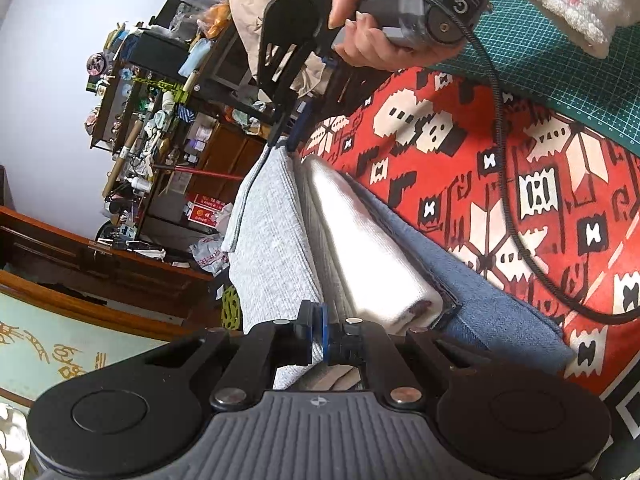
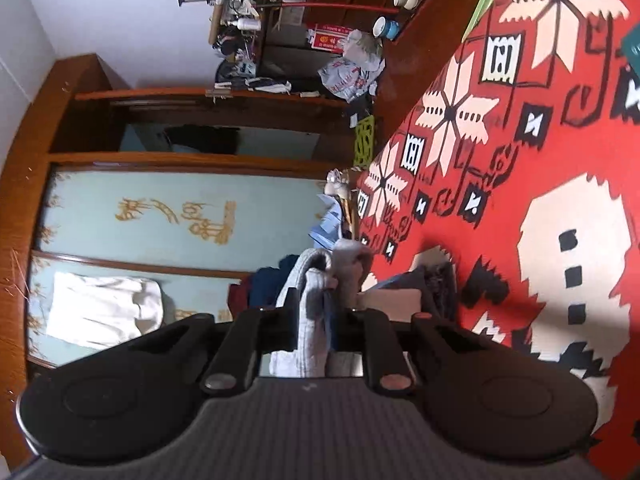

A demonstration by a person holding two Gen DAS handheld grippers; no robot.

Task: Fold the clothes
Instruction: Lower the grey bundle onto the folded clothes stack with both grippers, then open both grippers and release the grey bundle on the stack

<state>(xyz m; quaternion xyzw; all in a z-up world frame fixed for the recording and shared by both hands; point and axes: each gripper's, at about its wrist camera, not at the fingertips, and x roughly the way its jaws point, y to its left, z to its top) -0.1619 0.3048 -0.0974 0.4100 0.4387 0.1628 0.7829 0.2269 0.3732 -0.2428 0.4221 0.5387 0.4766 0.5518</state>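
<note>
Both jaws grasping the grey garment (image 1: 268,236), stretched taut, folded lengthwise over the red rug (image 1: 460,168).

A lived-in home room is showing here: a red patterned rug (image 2: 532,128) is covering the surface, a wooden cabinet (image 2: 80,128) with painted pale-green panels is standing alongside, and cluttered shelves (image 1: 160,112) of household oddments are lining the white wall.

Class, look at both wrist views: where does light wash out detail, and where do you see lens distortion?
Left wrist view: strong light blows out the white folded cloth beside the grey garment; the fisheye bends the wooden furniture at the edge. Right wrist view: the cabinet frame curves strongly, and the grey fabric close to the lens looks soft.
</note>
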